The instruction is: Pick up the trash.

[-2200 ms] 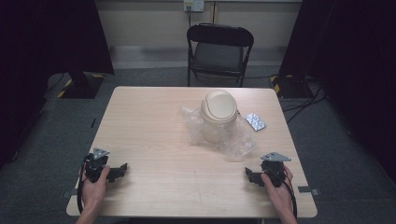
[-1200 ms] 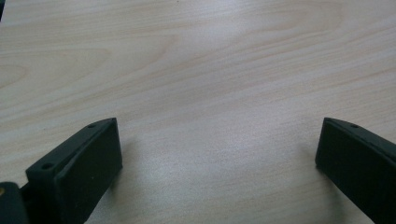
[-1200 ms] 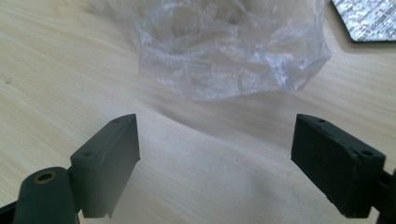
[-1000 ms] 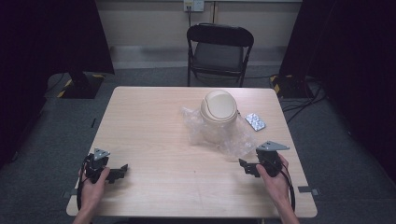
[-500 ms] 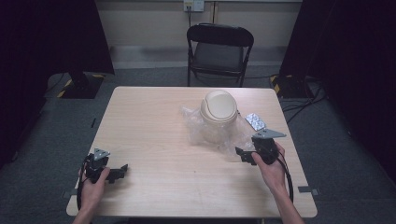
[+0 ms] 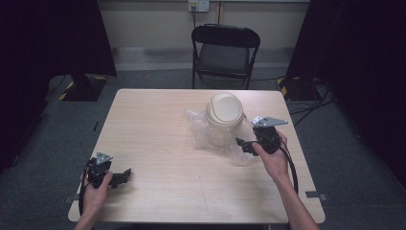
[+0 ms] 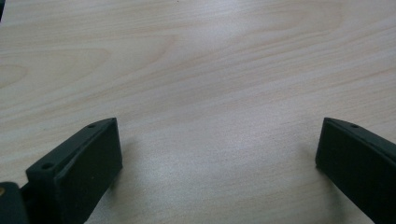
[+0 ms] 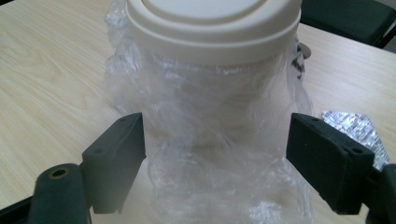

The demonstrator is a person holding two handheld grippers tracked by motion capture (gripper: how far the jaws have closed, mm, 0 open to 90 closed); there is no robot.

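A cream container with a domed lid [image 6: 224, 108] [image 8: 212, 23] stands right of the table's middle, wrapped in a crumpled clear plastic bag [image 6: 201, 130] [image 8: 219, 135]. My right gripper [image 6: 242, 143] [image 8: 215, 154] hangs just to its right, pointing at it. Its jaws have just been closing a little and stand open, with loose bag plastic between them and the pads not pressing. My left gripper [image 6: 125, 172] [image 7: 219, 158] rests open at the table's front left, with bare wood between its jaws.
A silver blister pack [image 8: 357, 128] lies on the wooden table [image 6: 158, 124] to the right of the container. A black folding chair [image 6: 225, 48] stands beyond the far edge. Dark curtains hang at both sides.
My right gripper has risen from the front right of the table and moved forward and left, up to the bagged container. The left gripper has stayed put.
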